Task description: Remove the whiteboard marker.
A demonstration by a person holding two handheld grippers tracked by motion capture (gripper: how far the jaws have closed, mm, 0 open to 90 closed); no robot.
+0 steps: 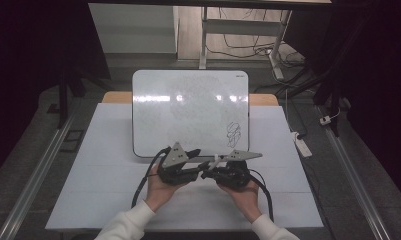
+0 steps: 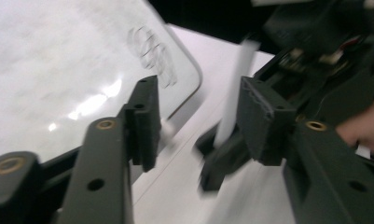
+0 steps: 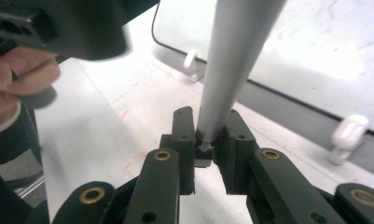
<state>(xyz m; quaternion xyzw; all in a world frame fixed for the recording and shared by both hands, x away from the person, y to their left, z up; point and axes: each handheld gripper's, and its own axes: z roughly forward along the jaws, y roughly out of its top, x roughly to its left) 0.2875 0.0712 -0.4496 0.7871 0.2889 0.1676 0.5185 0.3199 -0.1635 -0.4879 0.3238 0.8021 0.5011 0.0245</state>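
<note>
Just in front of the whiteboard (image 1: 190, 112), above the worktop (image 1: 103, 165), the right gripper (image 3: 204, 140) clamps a grey marker (image 3: 231, 65) by its end, jaws closed tight on it so the shaft stands out for a handover. The left gripper (image 2: 196, 116) faces it, jaws wide apart and holding nothing, probably to straddle the marker. Scribbles (image 1: 233, 132) mark the whiteboard's right part.

Looks like a lab or recording setup. The table (image 1: 113, 200) sits between dark curtains (image 1: 33, 60), with floor rails (image 1: 33, 175), loose cables (image 1: 248, 50) and a power strip (image 1: 303, 145) lying around.
</note>
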